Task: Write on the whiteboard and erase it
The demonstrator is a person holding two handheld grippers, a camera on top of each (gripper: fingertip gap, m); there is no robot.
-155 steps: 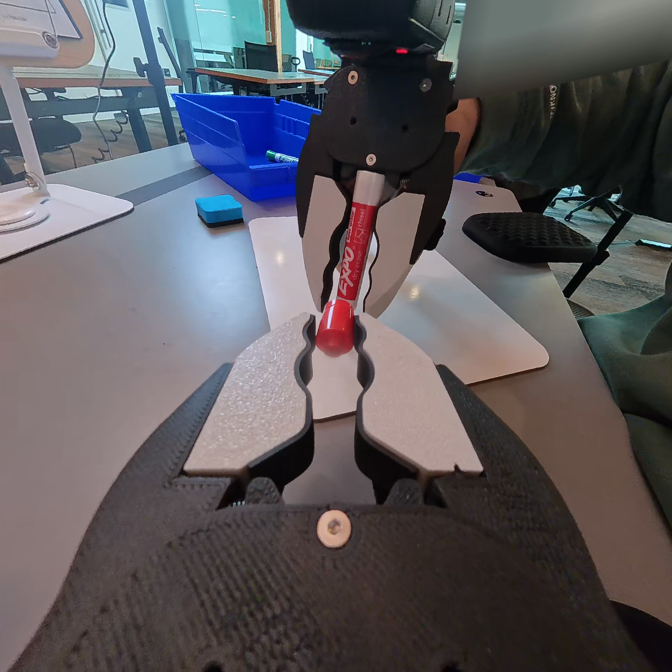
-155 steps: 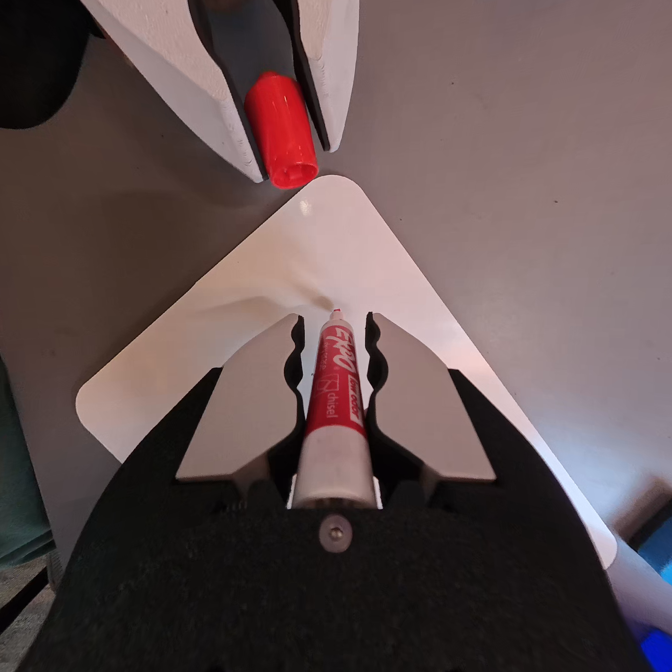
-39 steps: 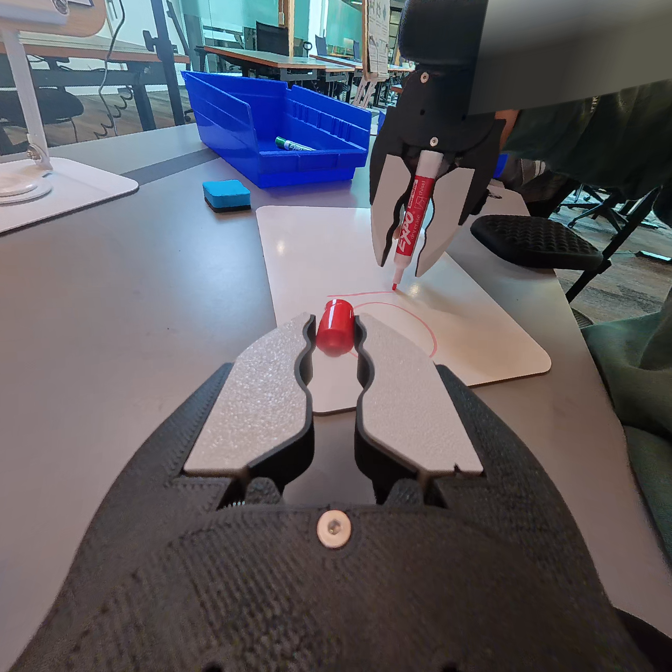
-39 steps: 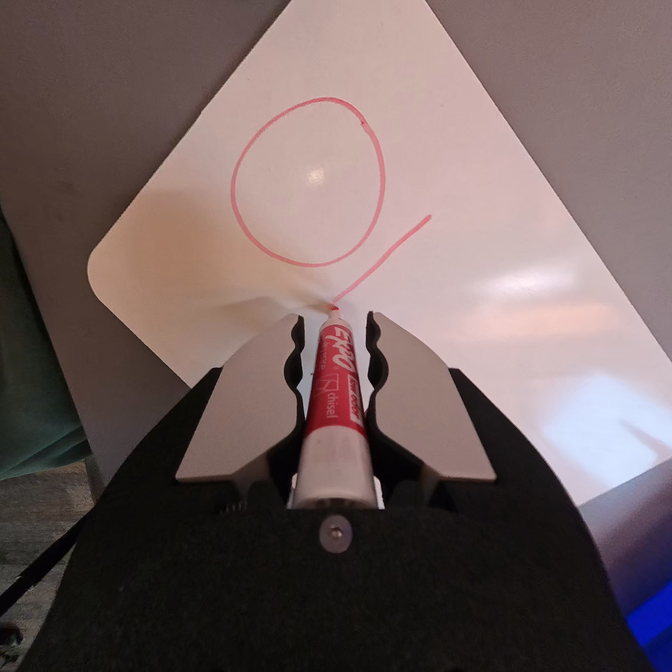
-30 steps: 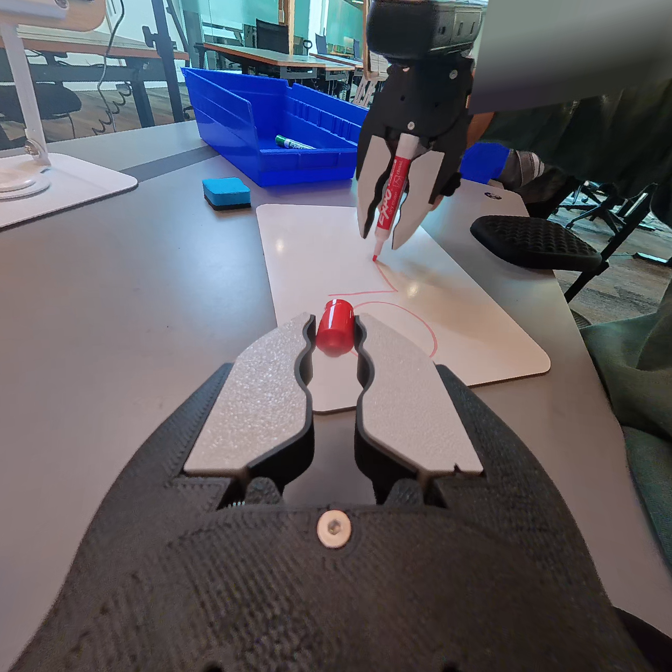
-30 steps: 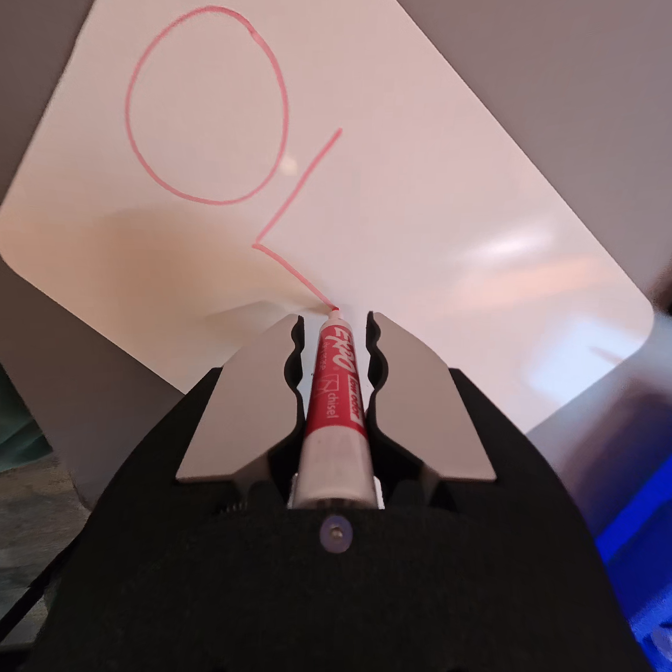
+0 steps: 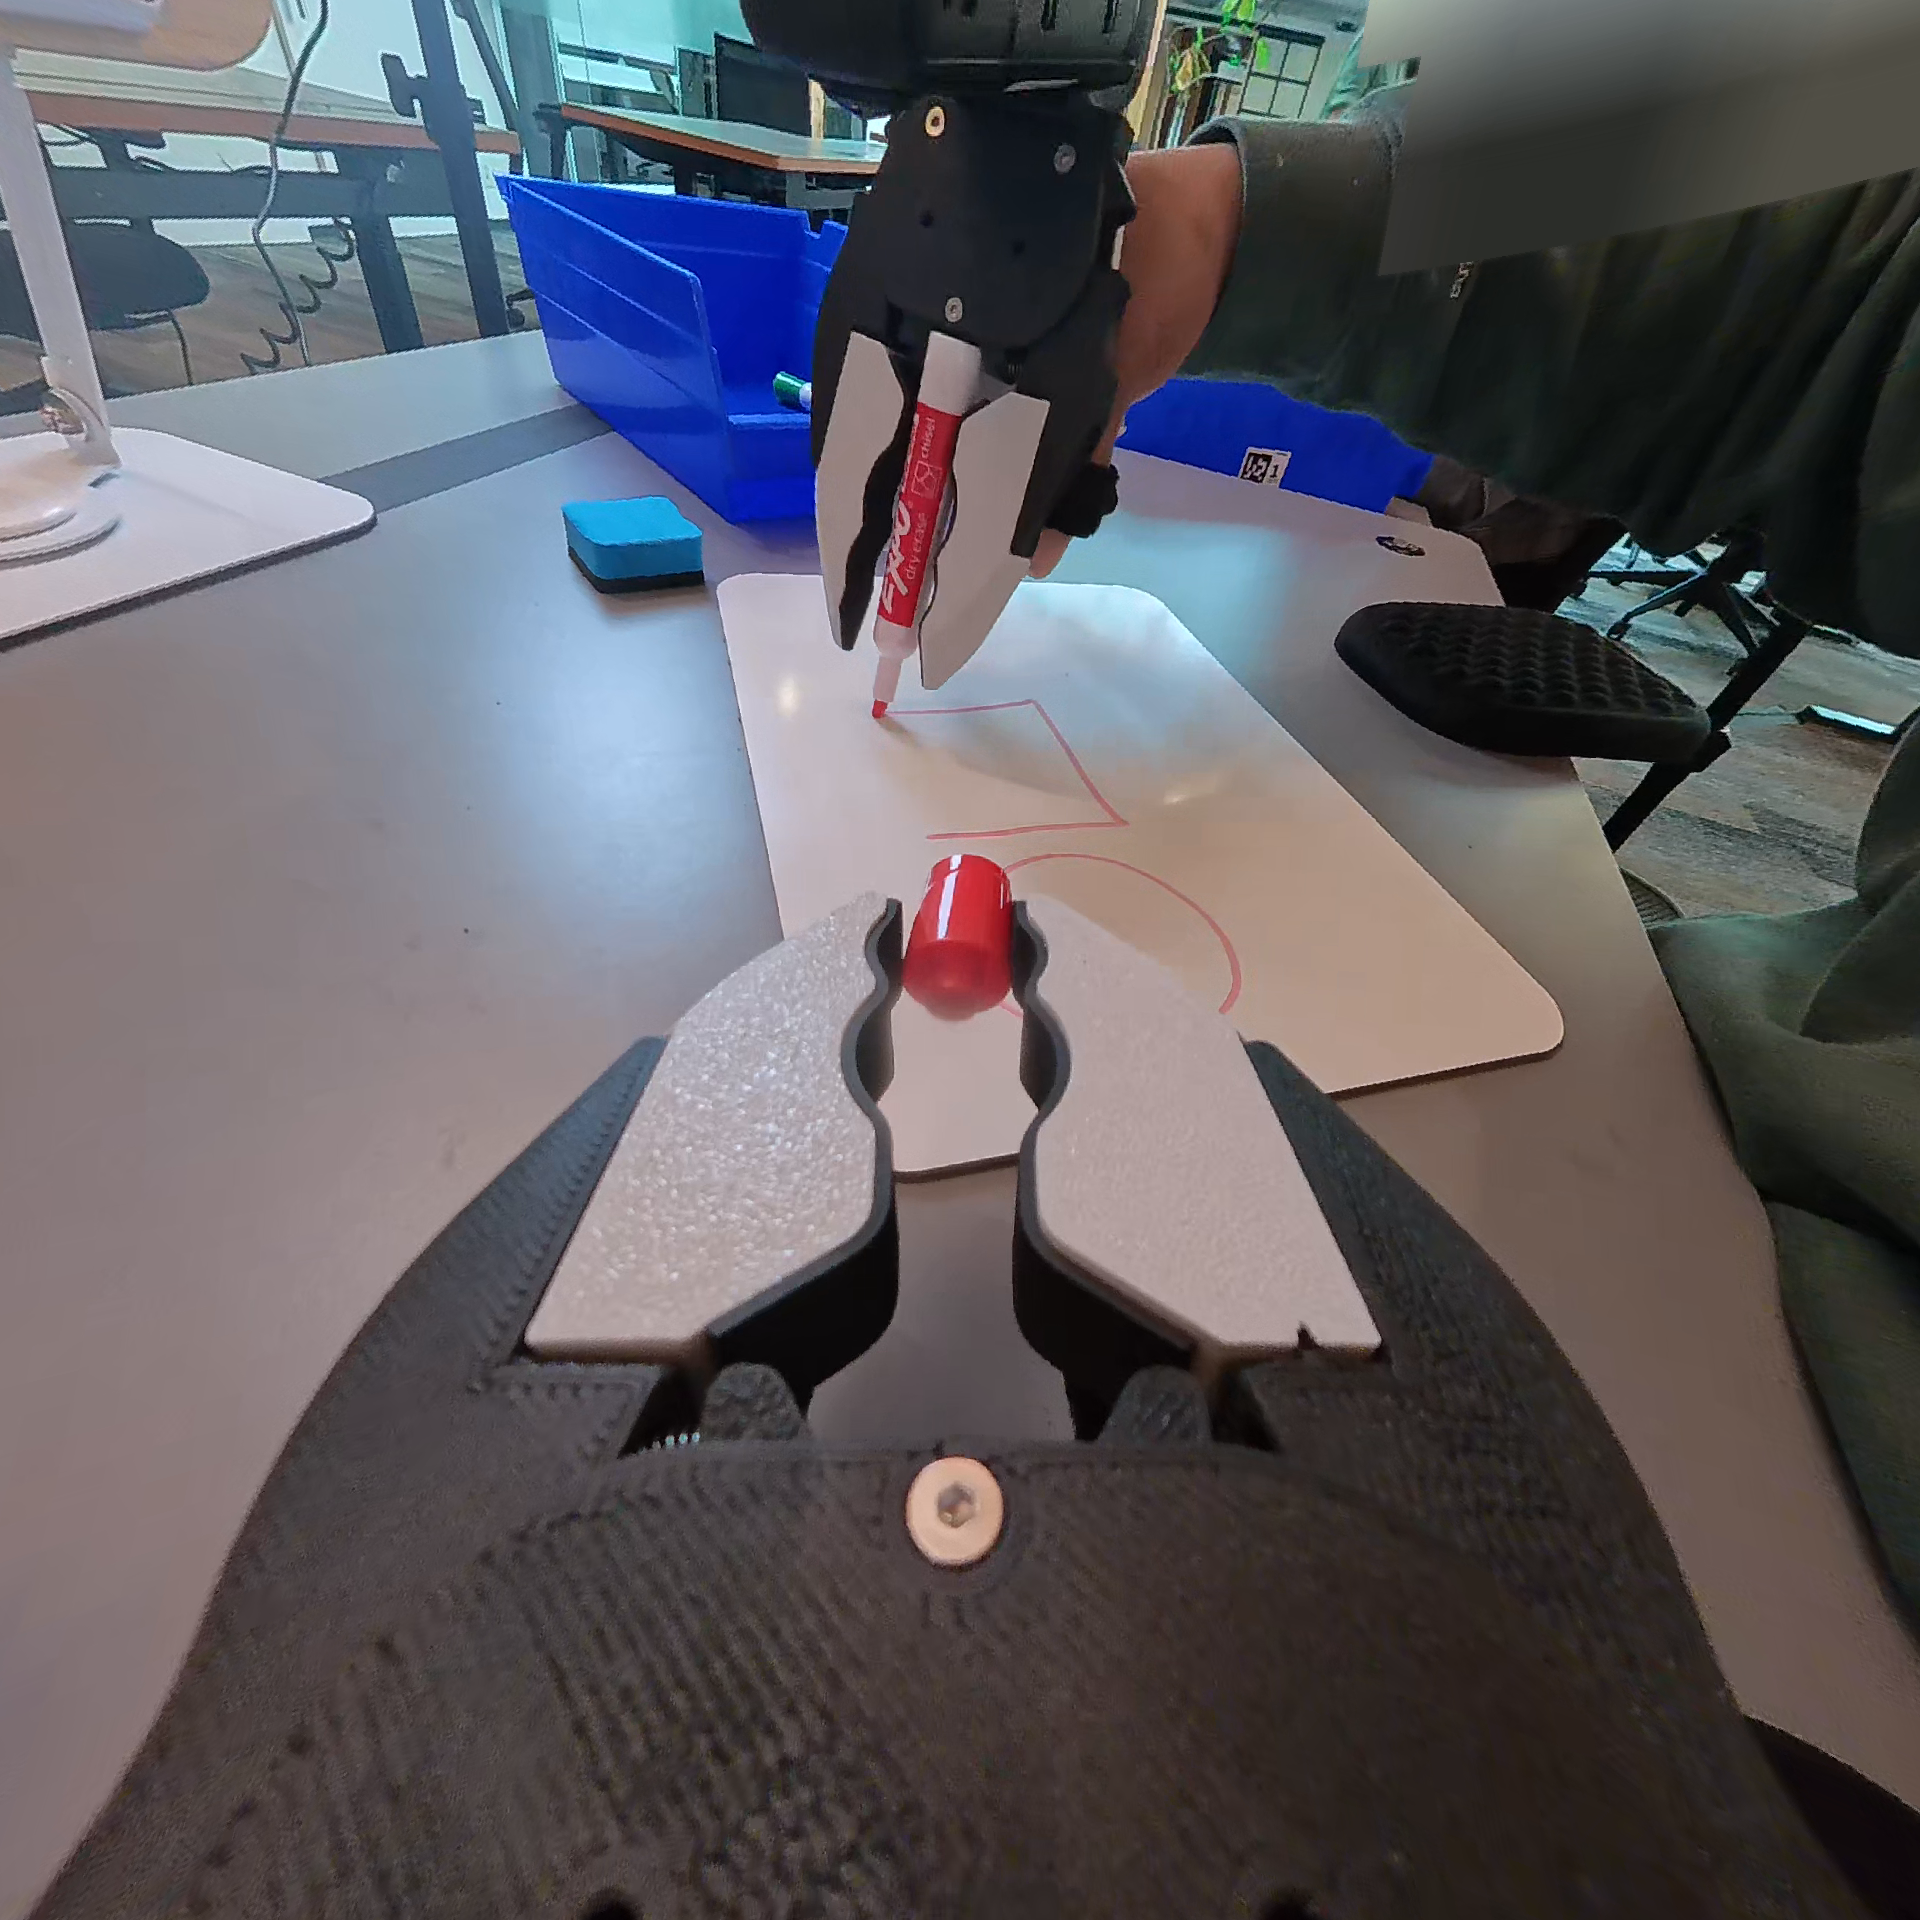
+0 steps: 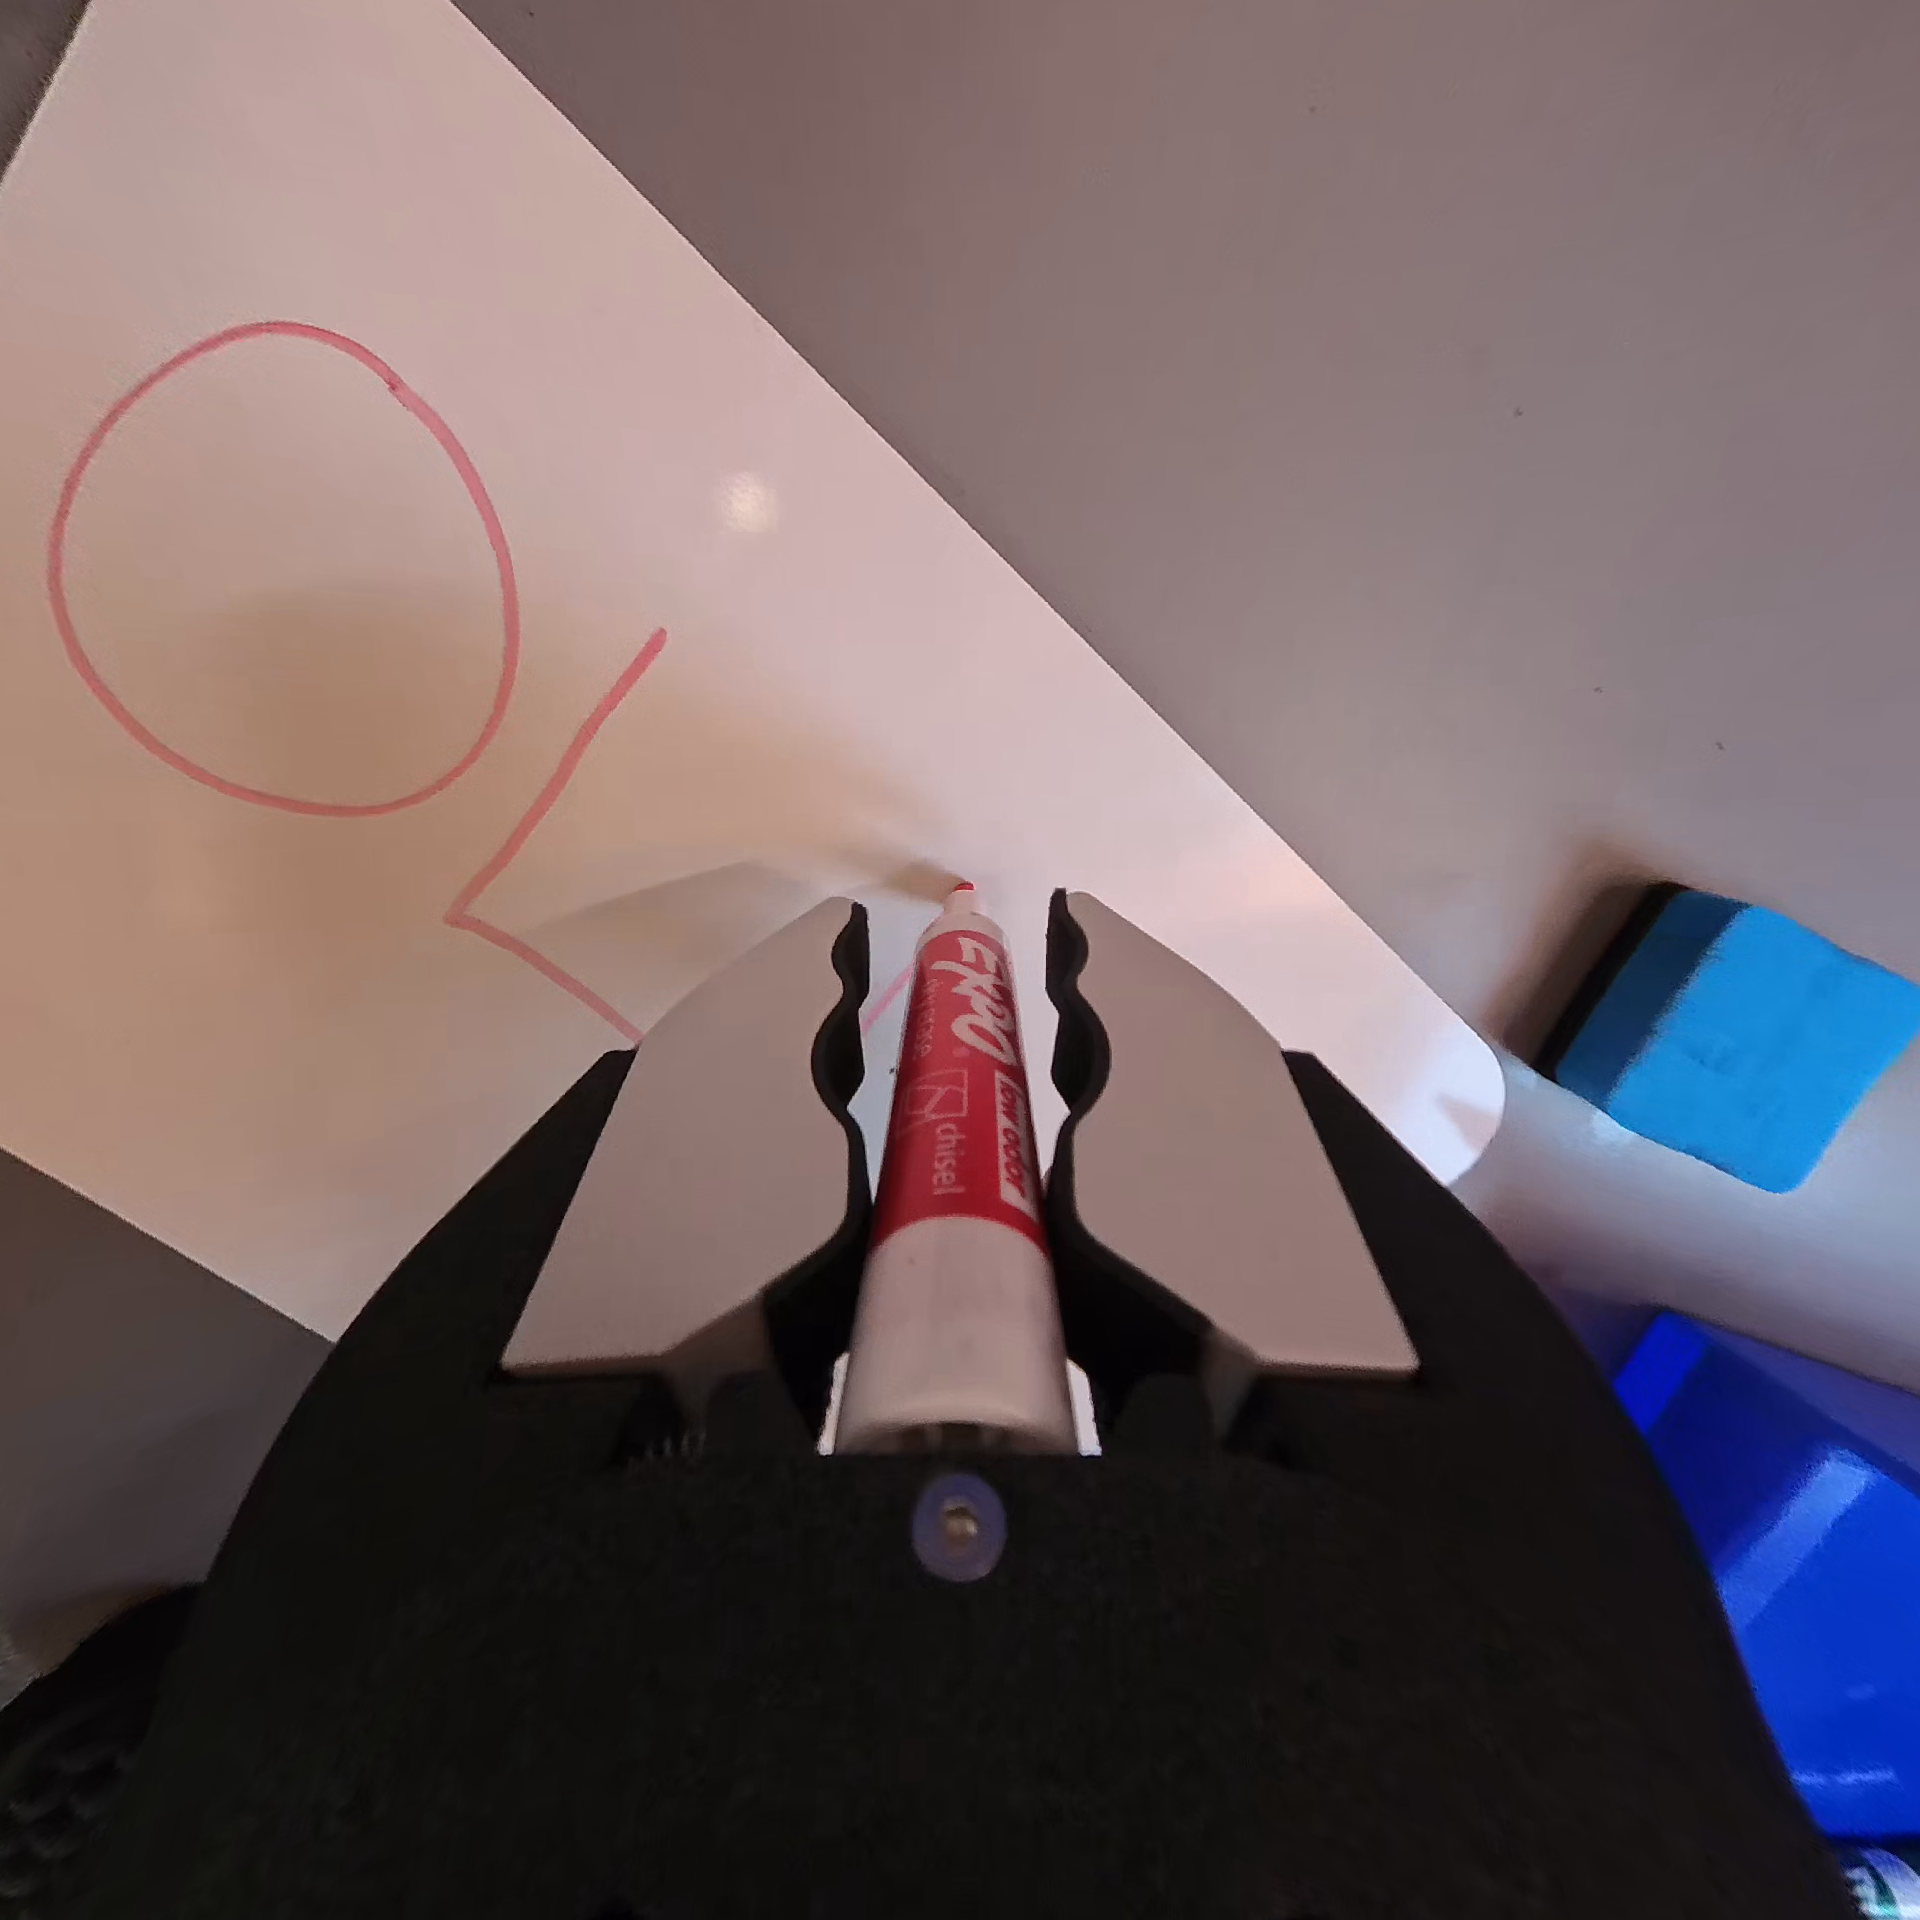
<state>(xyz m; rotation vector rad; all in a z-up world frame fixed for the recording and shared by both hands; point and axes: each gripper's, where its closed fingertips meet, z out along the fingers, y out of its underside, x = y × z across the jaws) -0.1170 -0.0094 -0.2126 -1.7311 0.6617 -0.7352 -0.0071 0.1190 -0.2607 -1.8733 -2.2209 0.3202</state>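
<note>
A white whiteboard (image 7: 1299, 935) lies flat on the grey table, also in the right wrist view (image 8: 727, 364). It bears a red circle (image 8: 281, 566) and three sides of a red outline (image 7: 1070, 769). My right gripper (image 8: 956, 914) is shut on a red marker (image 8: 961, 1122), gripped deep between the fingers, tip touching the board near its left edge (image 7: 880, 710). It also shows in the left wrist view (image 7: 904, 665). My left gripper (image 7: 956, 925) is shut on the red marker cap (image 7: 956, 935) over the board's near end.
A blue eraser (image 7: 632, 540) lies on the table left of the board's far end, also in the right wrist view (image 8: 1756, 1049). A blue bin (image 7: 665, 312) with a green marker (image 7: 792, 390) stands behind it. A black chair armrest (image 7: 1517, 675) is at the right, a white lamp base (image 7: 156, 520) at the left. The left gripper's tips are roughly 20 cm from the right gripper's.
My right gripper moved the marker tip across the board, adding two more strokes to the line beyond the circle, ending near the left edge. The left gripper stayed still with the cap.
</note>
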